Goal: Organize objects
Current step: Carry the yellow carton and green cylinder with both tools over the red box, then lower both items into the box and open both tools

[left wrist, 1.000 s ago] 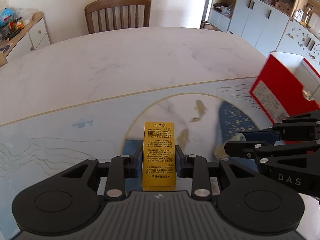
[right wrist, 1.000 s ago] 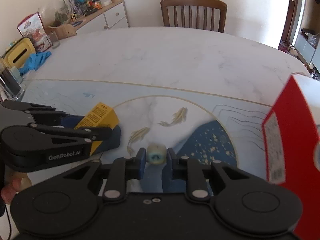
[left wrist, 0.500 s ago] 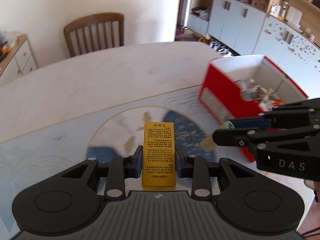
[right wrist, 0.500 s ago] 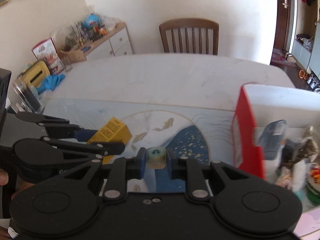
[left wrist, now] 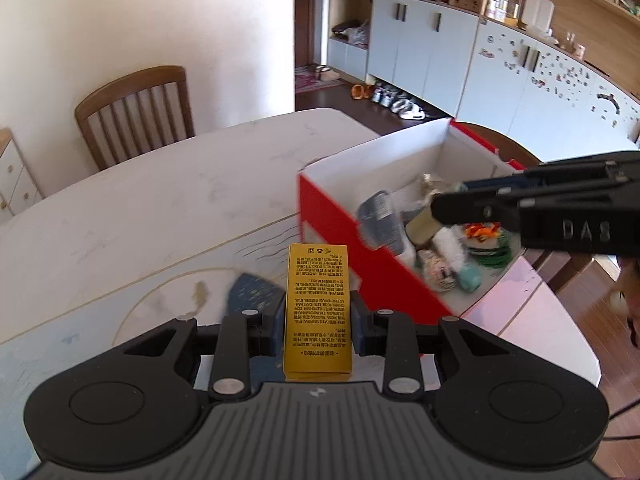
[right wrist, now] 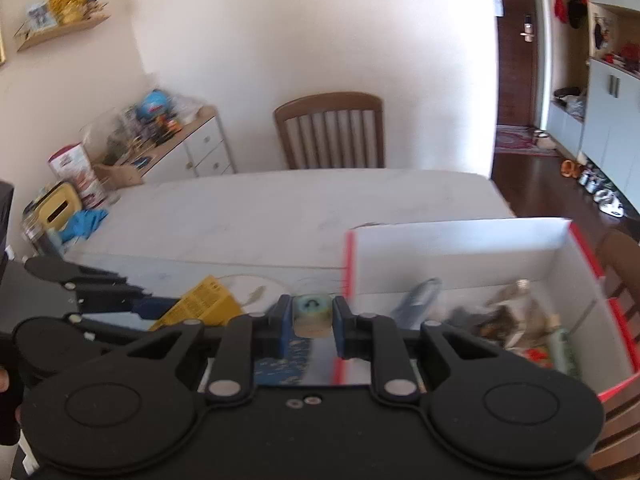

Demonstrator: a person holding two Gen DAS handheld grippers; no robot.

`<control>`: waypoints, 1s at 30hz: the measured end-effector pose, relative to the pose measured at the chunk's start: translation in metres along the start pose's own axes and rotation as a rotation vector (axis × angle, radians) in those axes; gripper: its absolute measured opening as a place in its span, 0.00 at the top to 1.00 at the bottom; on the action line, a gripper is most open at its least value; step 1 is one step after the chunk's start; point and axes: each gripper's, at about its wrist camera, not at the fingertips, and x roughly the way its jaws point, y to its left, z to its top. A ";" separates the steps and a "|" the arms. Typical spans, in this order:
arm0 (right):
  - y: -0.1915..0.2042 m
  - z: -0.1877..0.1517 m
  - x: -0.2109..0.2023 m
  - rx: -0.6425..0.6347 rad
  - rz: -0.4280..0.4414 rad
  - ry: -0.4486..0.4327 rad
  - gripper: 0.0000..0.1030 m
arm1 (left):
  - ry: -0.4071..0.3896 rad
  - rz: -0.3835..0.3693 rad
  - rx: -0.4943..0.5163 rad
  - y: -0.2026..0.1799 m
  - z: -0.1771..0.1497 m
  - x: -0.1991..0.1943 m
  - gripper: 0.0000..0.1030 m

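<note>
Both hands loaded rn. My left gripper [left wrist: 318, 326] is clamped narrow on a yellow box [left wrist: 318, 308], held lengthwise, printed side up, sticking out past the tips. It's in the air above the table [left wrist: 160, 200], just short of the red box [left wrist: 360, 264], near its corner. My right gripper [right wrist: 311, 330] is almost fully closed on a small roll [right wrist: 311, 315], pale w/ a blue-green end facing the cam. In the left view the right tongs sit over the open red box, so the roll looks about above the inside already.

Progress, my read: red box already has a bunch of stuff in it, e.g. a grey pouch [left wrist: 380, 224], some wrapped bits, something green; can't ID most, blurry. So sorting is well underway. The tabletop I can see has nothing loose left on it, just the printed mat [left wrist: 256, 300]. What's left: drop the roll in, then bring the yellow box over the rim & let go. Far-left clutter by the cabinet [right wrist: 188, 148] prob isn't part of this, can't tell.
</note>
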 end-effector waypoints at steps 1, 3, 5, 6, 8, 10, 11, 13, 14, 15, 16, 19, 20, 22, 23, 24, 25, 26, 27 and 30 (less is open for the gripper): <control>-0.008 0.000 -0.003 0.005 -0.010 -0.006 0.81 | 0.001 -0.003 0.004 -0.005 0.004 0.002 0.70; -0.023 0.001 -0.007 0.011 -0.029 -0.016 0.81 | 0.001 -0.008 0.010 -0.013 0.010 0.007 0.70; -0.041 0.001 -0.011 0.022 -0.047 -0.023 0.81 | 0.002 -0.011 0.018 -0.022 0.017 0.011 0.70; -0.048 0.000 -0.012 0.027 -0.055 -0.026 0.81 | 0.002 -0.014 0.023 -0.027 0.020 0.014 0.70; -0.065 -0.001 -0.014 0.036 -0.073 -0.026 0.81 | 0.005 -0.018 0.029 -0.036 0.025 0.019 0.70; -0.081 -0.002 -0.014 0.055 -0.079 -0.023 0.81 | 0.007 -0.023 0.034 -0.043 0.028 0.023 0.70; -0.088 -0.003 -0.014 0.061 -0.083 -0.022 0.81 | 0.009 -0.023 0.037 -0.048 0.031 0.025 0.70; -0.101 -0.005 -0.013 0.070 -0.086 -0.016 0.81 | 0.015 -0.027 0.043 -0.057 0.036 0.032 0.70; -0.106 -0.006 -0.012 0.074 -0.088 -0.011 0.81 | 0.019 -0.029 0.046 -0.059 0.038 0.034 0.70; -0.112 -0.007 -0.010 0.077 -0.092 -0.003 0.81 | 0.023 -0.032 0.048 -0.063 0.040 0.038 0.70; -0.116 -0.008 -0.009 0.080 -0.093 0.004 0.81 | 0.029 -0.034 0.050 -0.067 0.042 0.042 0.71; -0.127 -0.008 -0.001 0.085 -0.102 0.021 0.81 | 0.055 -0.048 0.054 -0.078 0.048 0.057 0.70; -0.131 -0.008 0.001 0.088 -0.101 0.027 0.81 | 0.063 -0.051 0.059 -0.083 0.049 0.062 0.70; -0.139 -0.008 0.006 0.098 -0.098 0.039 0.81 | 0.086 -0.062 0.074 -0.091 0.051 0.073 0.70; -0.141 -0.008 0.009 0.095 -0.098 0.046 0.81 | 0.097 -0.067 0.080 -0.095 0.052 0.080 0.71; -0.143 -0.008 0.013 0.093 -0.098 0.053 0.81 | 0.108 -0.070 0.084 -0.099 0.052 0.086 0.71; -0.146 -0.007 0.015 0.092 -0.096 0.059 0.81 | 0.122 -0.074 0.089 -0.103 0.054 0.093 0.70; -0.148 -0.007 0.018 0.090 -0.090 0.067 0.81 | 0.131 -0.076 0.093 -0.106 0.056 0.099 0.71; -0.150 -0.007 0.022 0.092 -0.083 0.076 0.81 | 0.139 -0.075 0.097 -0.109 0.057 0.105 0.71; -0.154 -0.009 0.033 0.089 -0.075 0.098 0.81 | 0.160 -0.062 0.108 -0.114 0.059 0.122 0.70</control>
